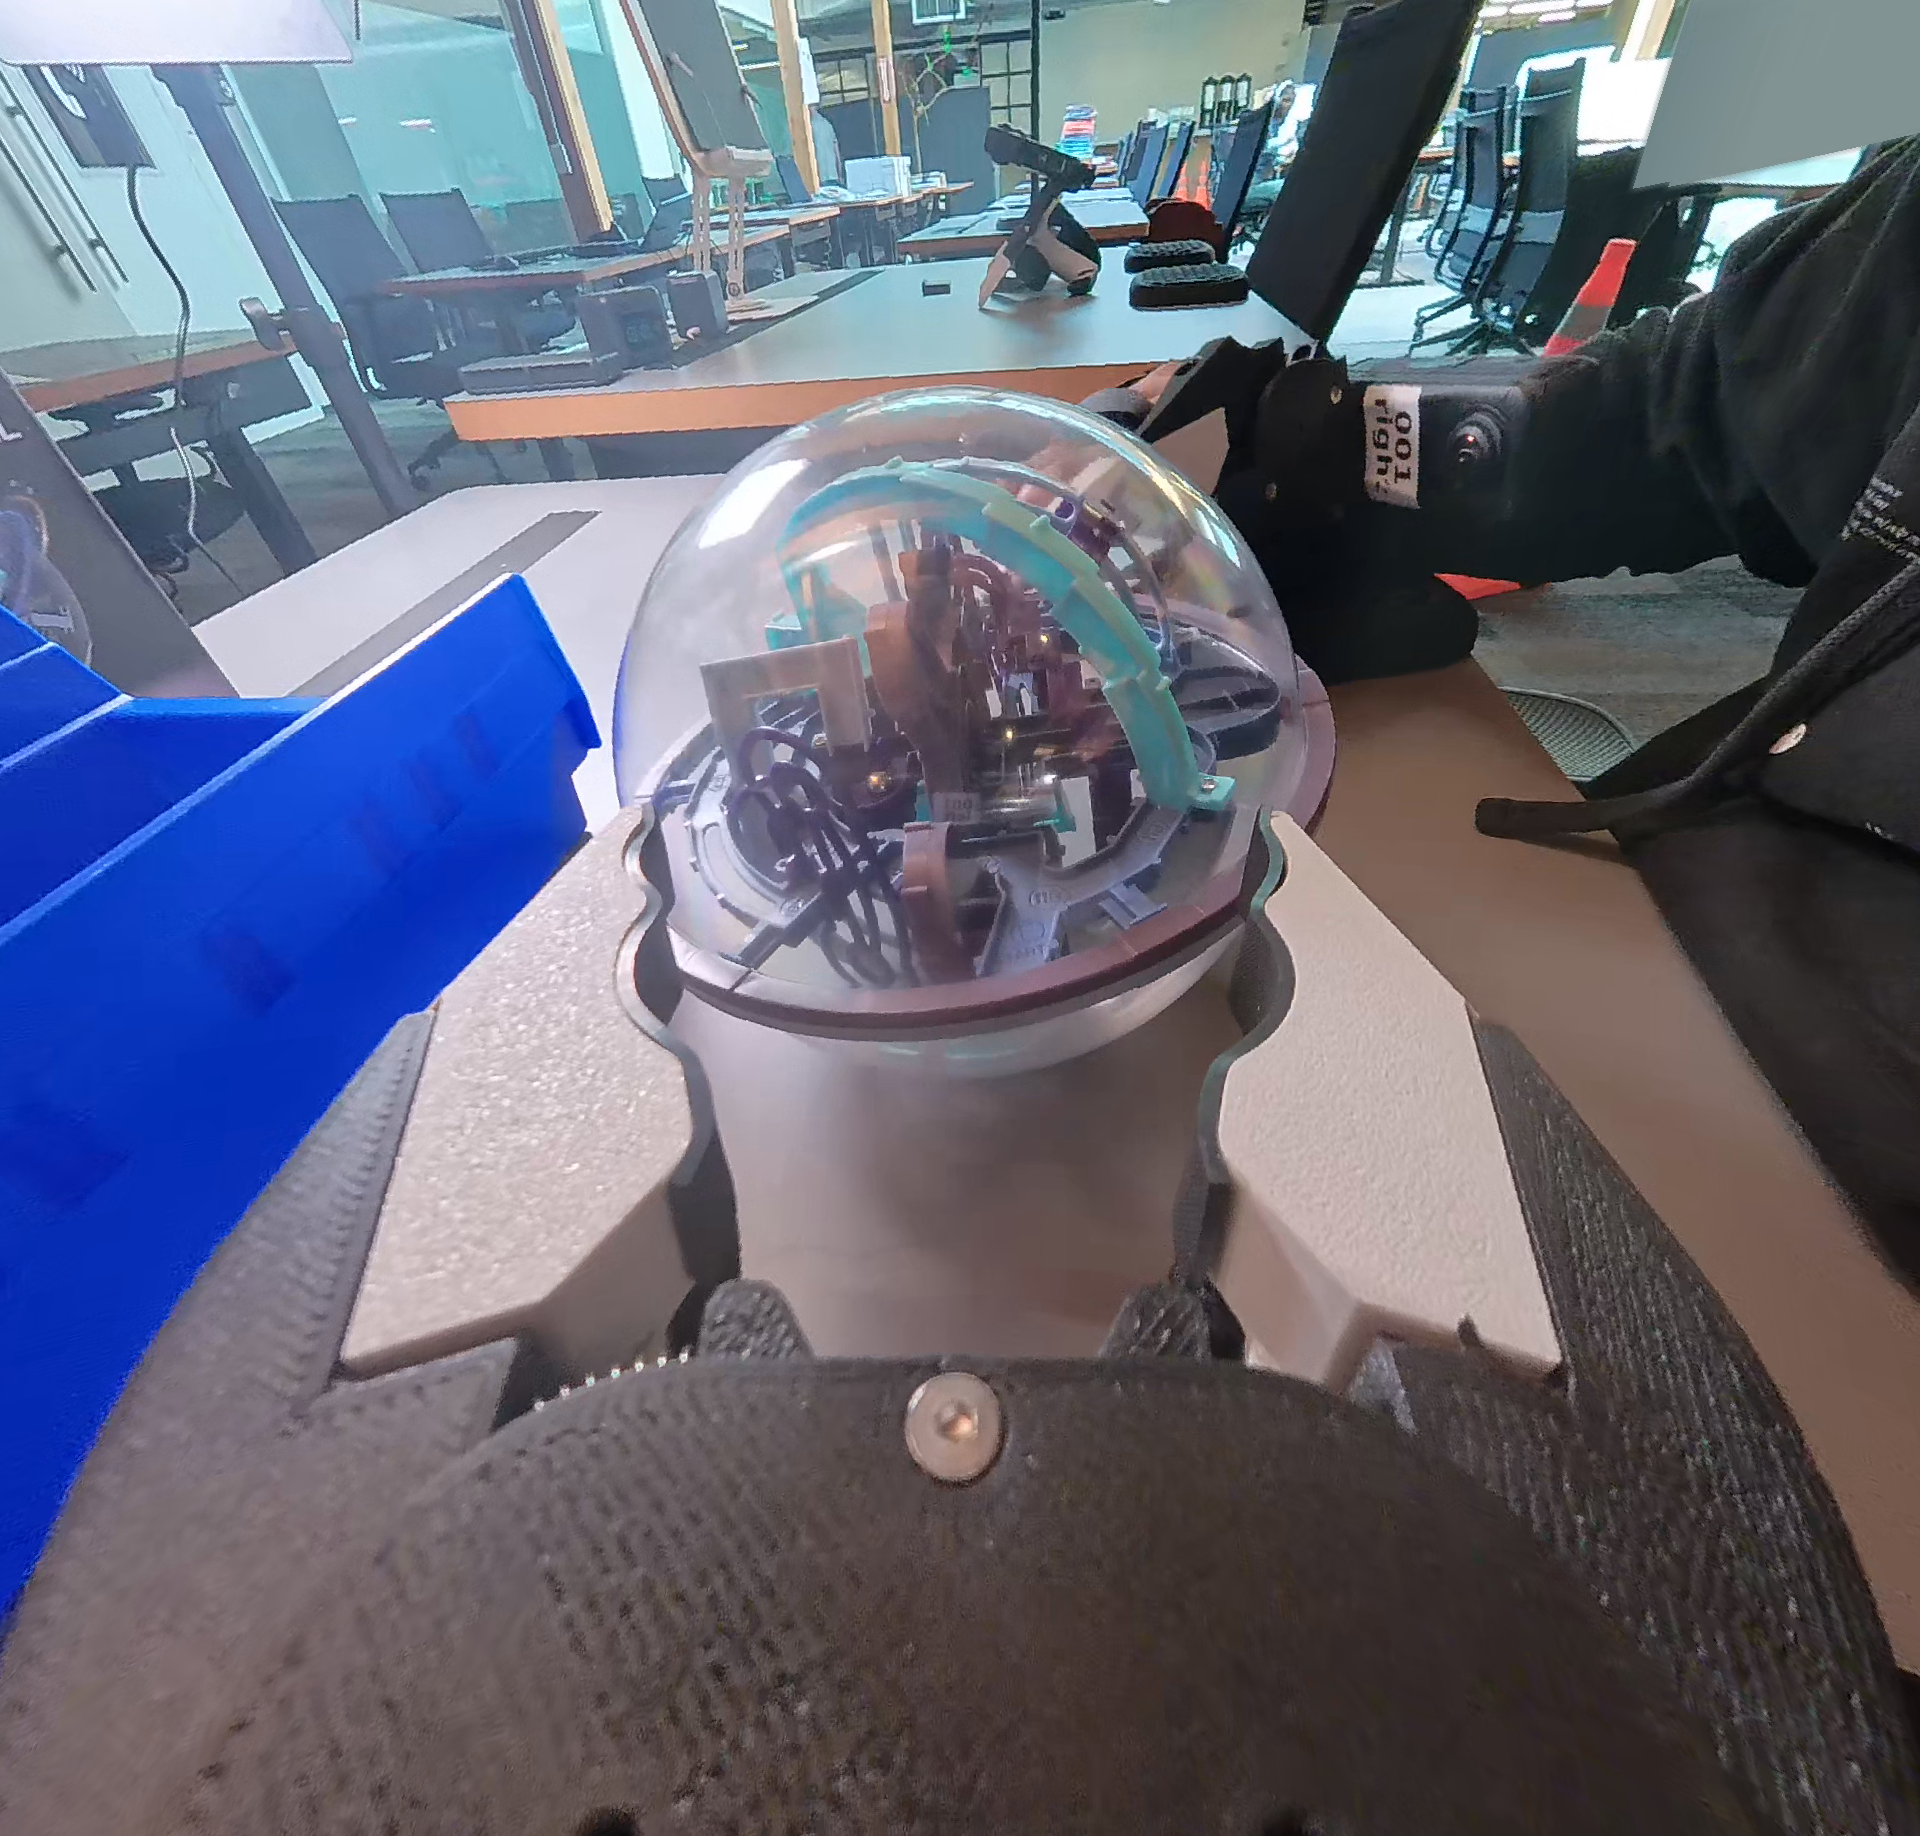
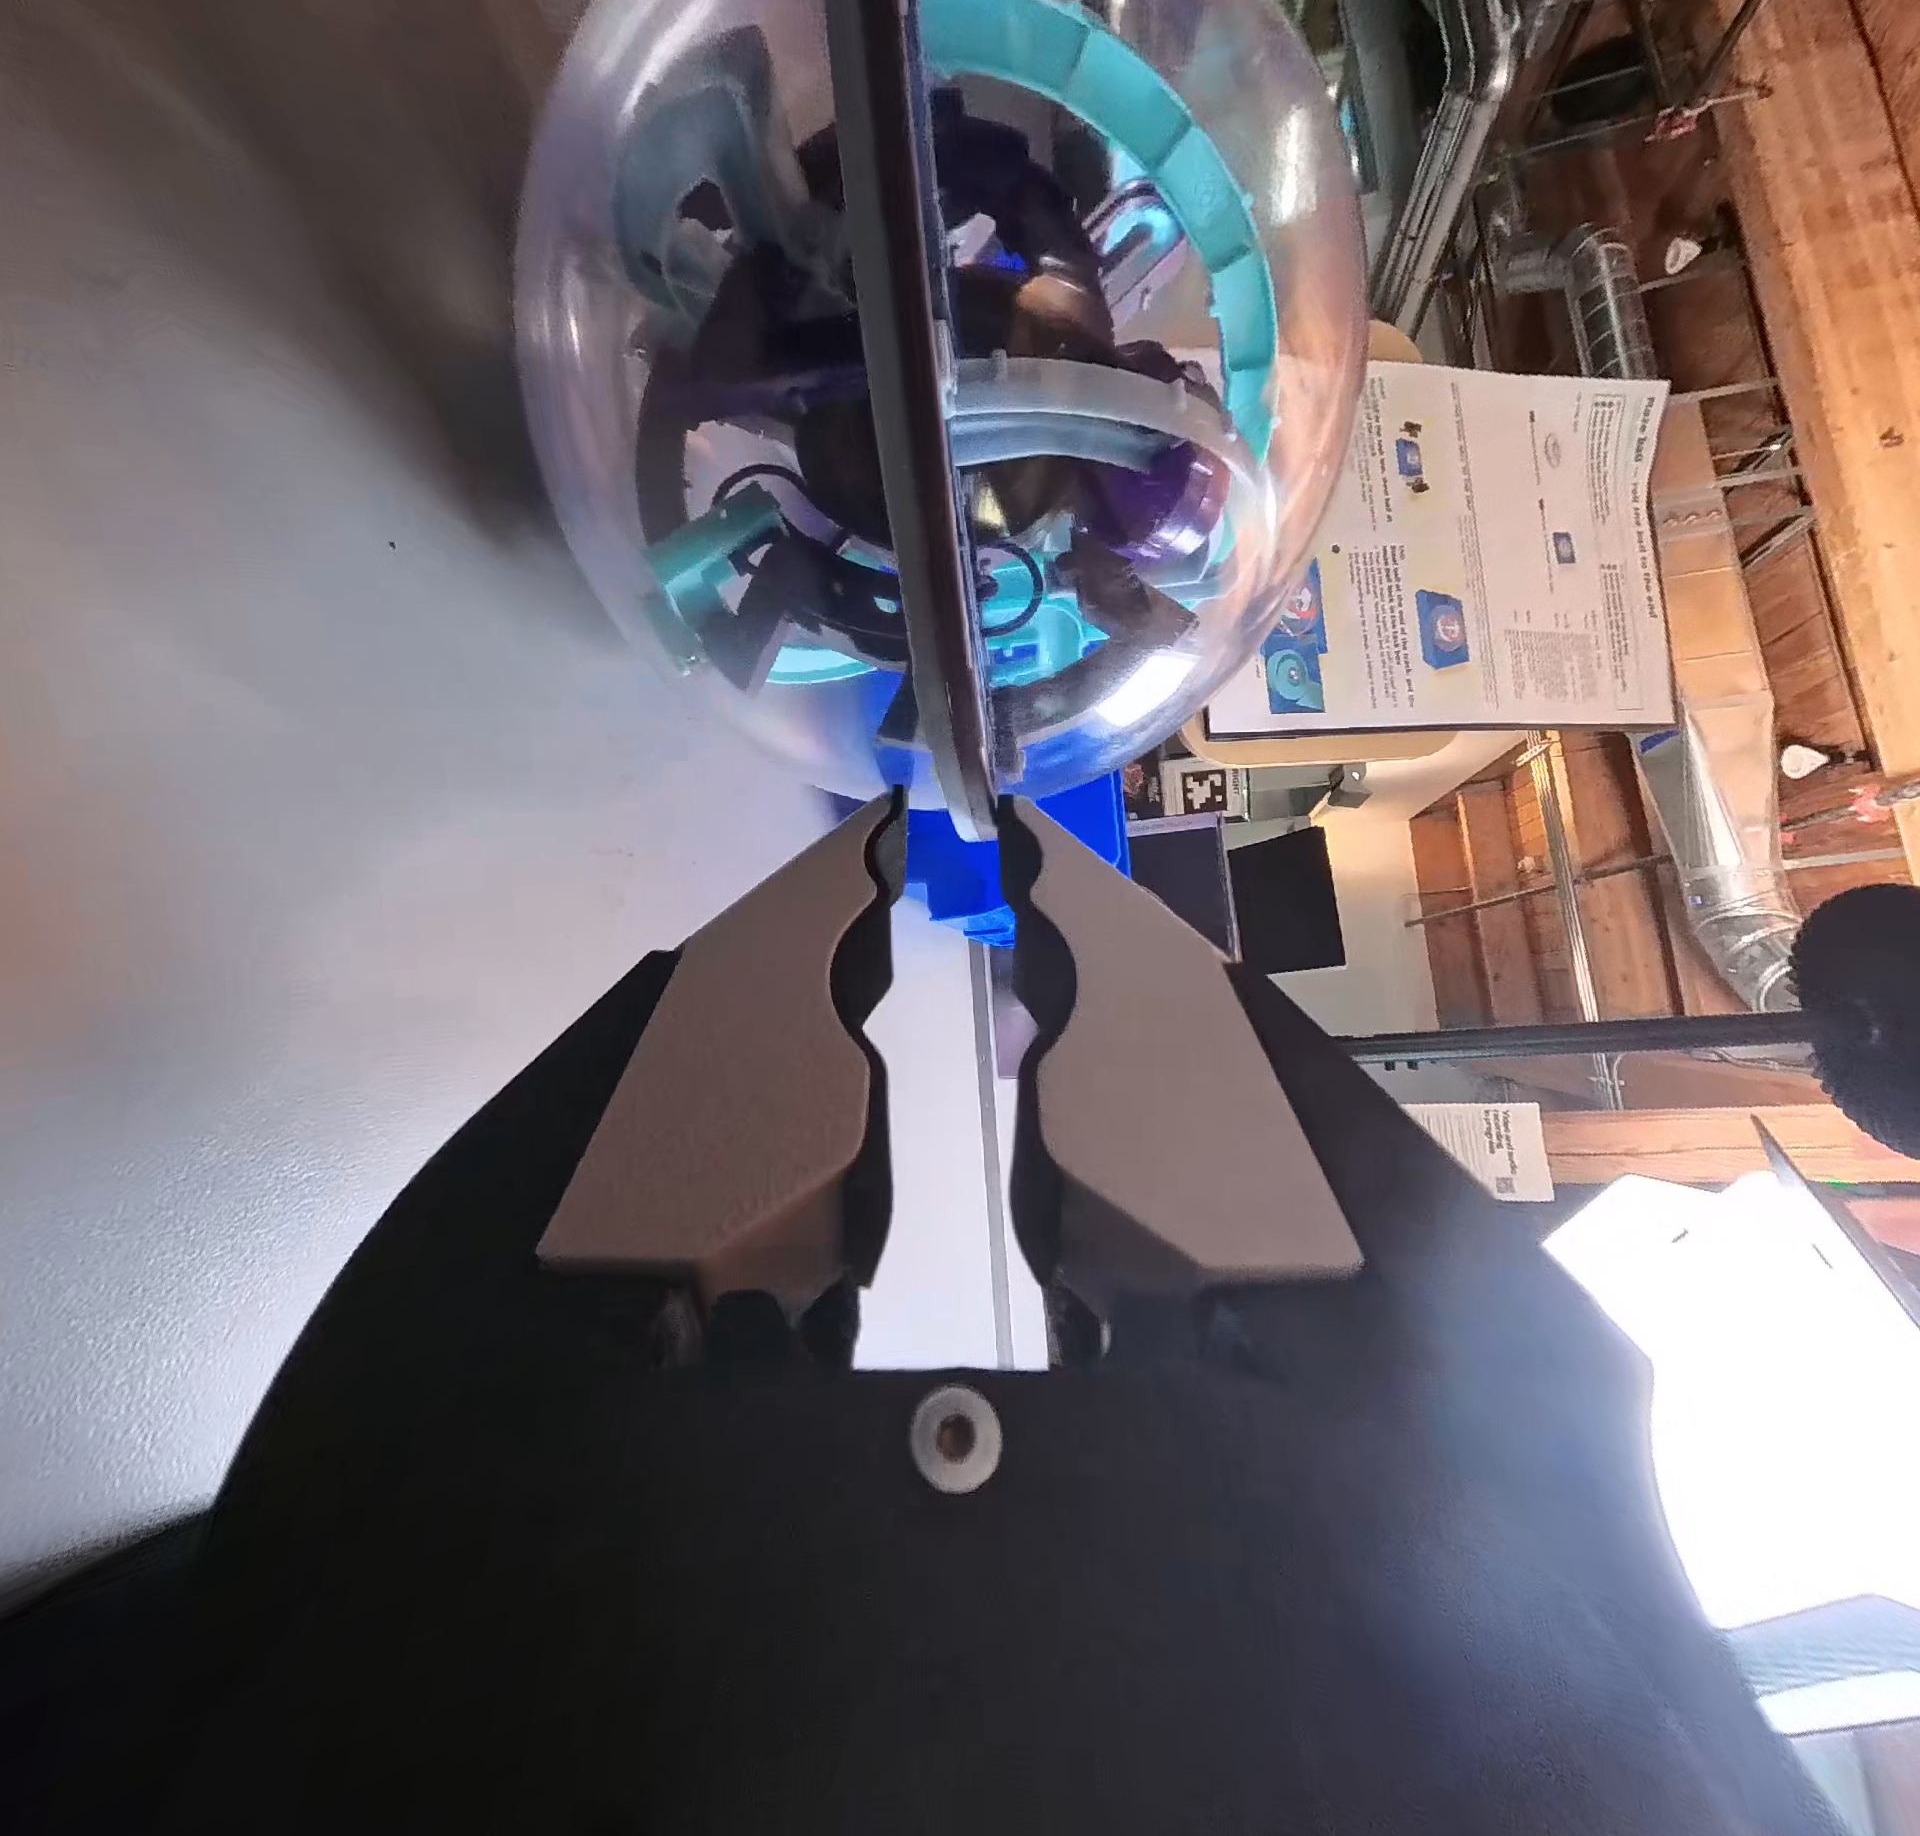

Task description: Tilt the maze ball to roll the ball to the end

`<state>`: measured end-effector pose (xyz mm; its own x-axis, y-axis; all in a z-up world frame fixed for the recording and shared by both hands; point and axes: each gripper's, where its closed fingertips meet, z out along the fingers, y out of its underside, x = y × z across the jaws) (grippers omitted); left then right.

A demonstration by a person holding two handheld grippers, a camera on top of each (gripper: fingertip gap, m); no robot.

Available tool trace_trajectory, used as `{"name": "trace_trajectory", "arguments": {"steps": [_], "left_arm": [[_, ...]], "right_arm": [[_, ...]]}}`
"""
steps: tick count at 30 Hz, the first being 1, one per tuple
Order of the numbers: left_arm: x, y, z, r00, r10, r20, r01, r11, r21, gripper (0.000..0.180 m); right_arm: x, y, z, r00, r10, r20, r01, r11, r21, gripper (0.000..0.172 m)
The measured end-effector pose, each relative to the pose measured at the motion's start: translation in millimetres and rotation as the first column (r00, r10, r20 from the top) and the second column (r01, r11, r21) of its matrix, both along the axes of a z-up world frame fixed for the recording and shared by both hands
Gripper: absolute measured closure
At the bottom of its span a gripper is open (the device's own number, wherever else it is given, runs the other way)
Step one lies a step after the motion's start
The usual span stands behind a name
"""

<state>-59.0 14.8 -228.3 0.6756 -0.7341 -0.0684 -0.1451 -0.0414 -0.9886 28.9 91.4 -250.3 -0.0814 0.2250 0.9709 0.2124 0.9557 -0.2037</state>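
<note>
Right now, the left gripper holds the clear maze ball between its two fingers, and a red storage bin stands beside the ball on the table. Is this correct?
Not quite: the storage bin is blue, not red, as the left wrist view shows. The rest stands: the left gripper has the clear maze ball between its two fingers, and the bin stands beside the ball on the table.

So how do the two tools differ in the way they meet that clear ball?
The left tool is spread wide, its pale fingers cradling the maze ball on both sides; the right tool is nearly closed. The left one spans the whole sphere, the right one only straddles its dark rim at the tips. Both share pale wavy-edged fingers on black bodies.
</note>
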Motion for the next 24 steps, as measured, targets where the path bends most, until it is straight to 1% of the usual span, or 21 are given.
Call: {"name": "trace_trajectory", "arguments": {"steps": [3, 9, 15, 18, 24], "left_arm": [[-0.1, 0.9, 0.4, 1.000, 0.004, 0.010, -0.004, 1.000, -0.002, 0.073], [-0.6, 1.6, 2.1, 1.000, 0.012, 0.019, -0.012, 1.000, 0.012, 0.073], [7.9, -2.8, 3.8, 0.998, 0.033, -0.044, -0.030, 0.997, 0.069, 0.074], [12.0, -8.7, 4.3, 0.995, 0.043, -0.086, -0.032, 0.993, 0.116, 0.081], [14.9, -19.3, 5.8, 0.995, 0.049, -0.092, -0.035, 0.987, 0.154, 0.092]], "right_arm": [[-0.2, 2.6, 3.0, 1.000, -0.011, -0.021, 0.011, 1.000, -0.004, 0.164], [-2.0, 4.6, 0.7, 0.999, -0.024, -0.025, 0.023, 1.000, -0.014, 0.164], [1.0, 6.4, -4.7, 0.999, -0.032, -0.010, 0.031, 0.999, -0.024, 0.162], [1.9, 10.3, -6.3, 0.999, -0.046, -0.012, 0.046, 0.999, -0.012, 0.160], [1.5, 10.4, -4.8, 0.998, -0.039, -0.042, 0.041, 0.998, 0.047, 0.160]]}}
